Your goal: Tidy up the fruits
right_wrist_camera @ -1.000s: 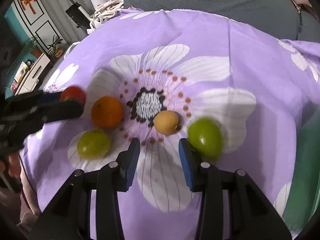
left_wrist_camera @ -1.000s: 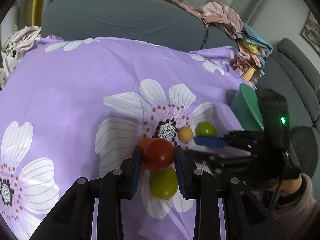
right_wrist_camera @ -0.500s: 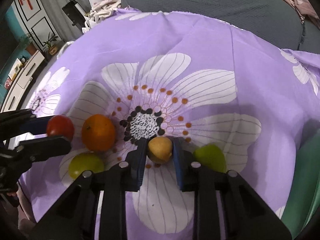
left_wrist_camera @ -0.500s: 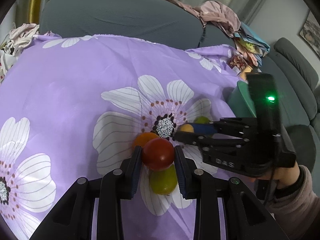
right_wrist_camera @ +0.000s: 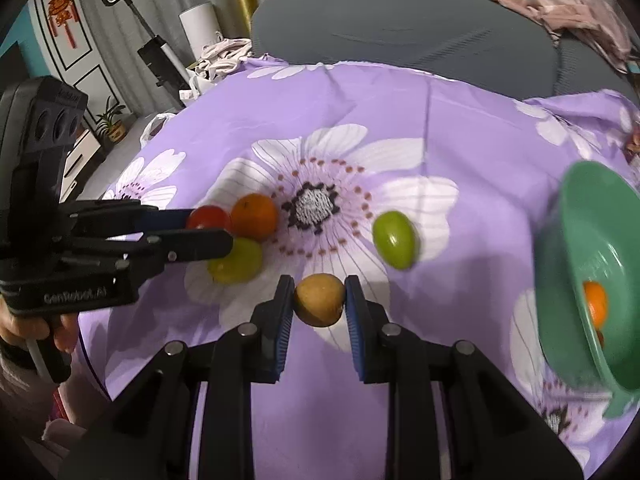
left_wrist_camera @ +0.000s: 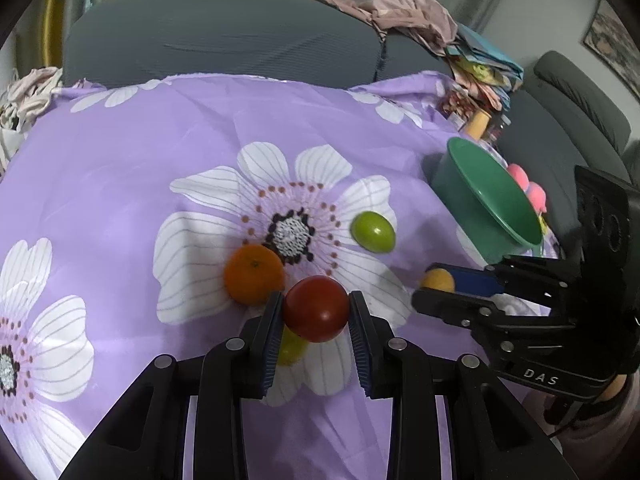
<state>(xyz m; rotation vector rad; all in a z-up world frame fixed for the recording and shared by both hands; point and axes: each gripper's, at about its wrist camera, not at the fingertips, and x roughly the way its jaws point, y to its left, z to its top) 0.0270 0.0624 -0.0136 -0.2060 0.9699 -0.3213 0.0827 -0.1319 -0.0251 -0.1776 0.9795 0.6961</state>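
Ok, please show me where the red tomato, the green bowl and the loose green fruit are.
red tomato [left_wrist_camera: 316, 307], left wrist view, front face
green bowl [right_wrist_camera: 576, 264], right wrist view, inner wall
green fruit [right_wrist_camera: 394, 239], right wrist view, top side

Fruits on cloth: green two [right_wrist_camera: 394, 239] [right_wrist_camera: 236, 261], orange one [right_wrist_camera: 255, 216]; red one [right_wrist_camera: 209, 218], yellow one [right_wrist_camera: 319, 299]; bowl [right_wrist_camera: 576, 240] one.

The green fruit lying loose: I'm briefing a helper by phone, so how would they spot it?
Find the big white flower on the purple cloth. The green fruit lies on its petals nearest the green bowl, alone and ungripped; the yellower one sits beside the orange.
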